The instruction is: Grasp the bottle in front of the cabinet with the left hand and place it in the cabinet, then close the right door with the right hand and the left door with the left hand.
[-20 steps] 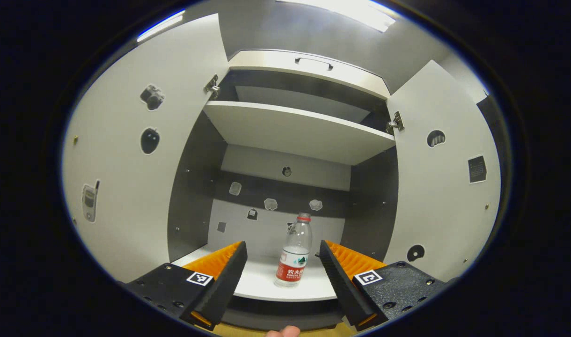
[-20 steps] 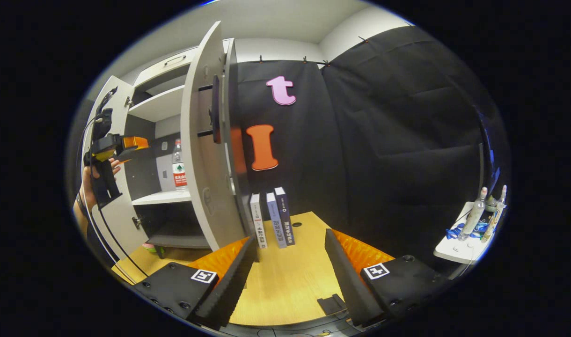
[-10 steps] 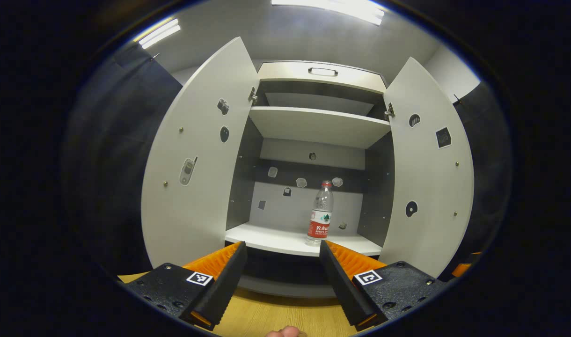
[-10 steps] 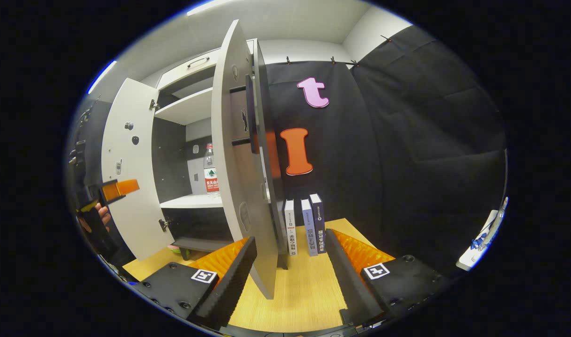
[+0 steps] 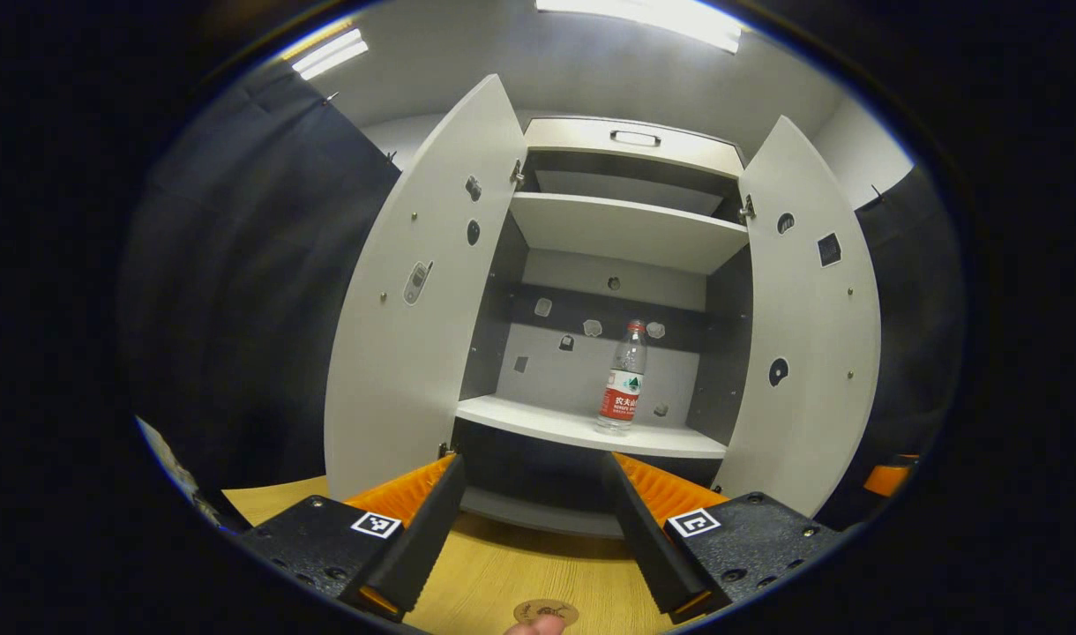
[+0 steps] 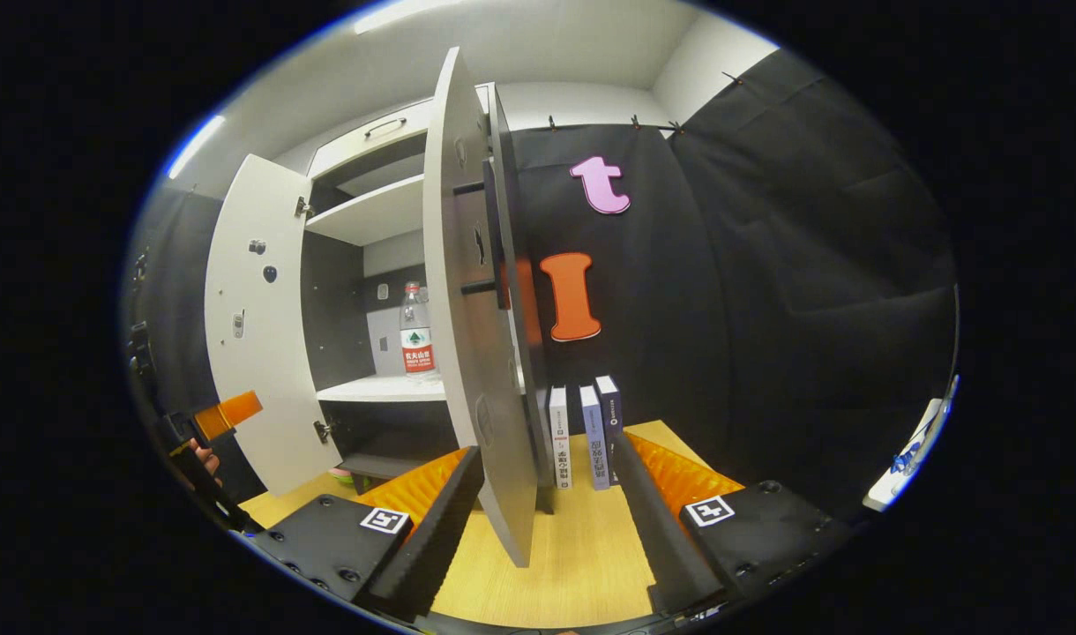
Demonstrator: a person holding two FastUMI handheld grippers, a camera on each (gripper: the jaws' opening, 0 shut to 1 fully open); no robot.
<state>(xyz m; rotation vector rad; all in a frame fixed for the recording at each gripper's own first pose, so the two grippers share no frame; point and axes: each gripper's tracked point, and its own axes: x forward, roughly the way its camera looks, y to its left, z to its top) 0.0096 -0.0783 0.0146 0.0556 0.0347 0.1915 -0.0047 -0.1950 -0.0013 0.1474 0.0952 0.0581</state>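
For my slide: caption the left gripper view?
Open left claw faces cabinet; water bottle upright on shelf, both doors open.

left hand-held gripper (image 5: pixel 531 494) drawn back from the bottle (image 5: pixel 622 377), right hand-held gripper (image 6: pixel 547 494) nearer the right door (image 6: pixel 467 291)

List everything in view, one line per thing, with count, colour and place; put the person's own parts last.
bottle: one, clear with red label and cap, upright on the cabinet's lower shelf.
cabinet: one, white shelves, dark inner walls.
left door: one, white, open.
right door: one, white, open, its edge in front of the right gripper.
books: three, white, blue-grey and dark, upright beside the cabinet.
table: one, light wood, below the cabinet.
left gripper: one, open, facing the cabinet.
right gripper: one, open, at the right door's edge.
hand: one, holding the left gripper.
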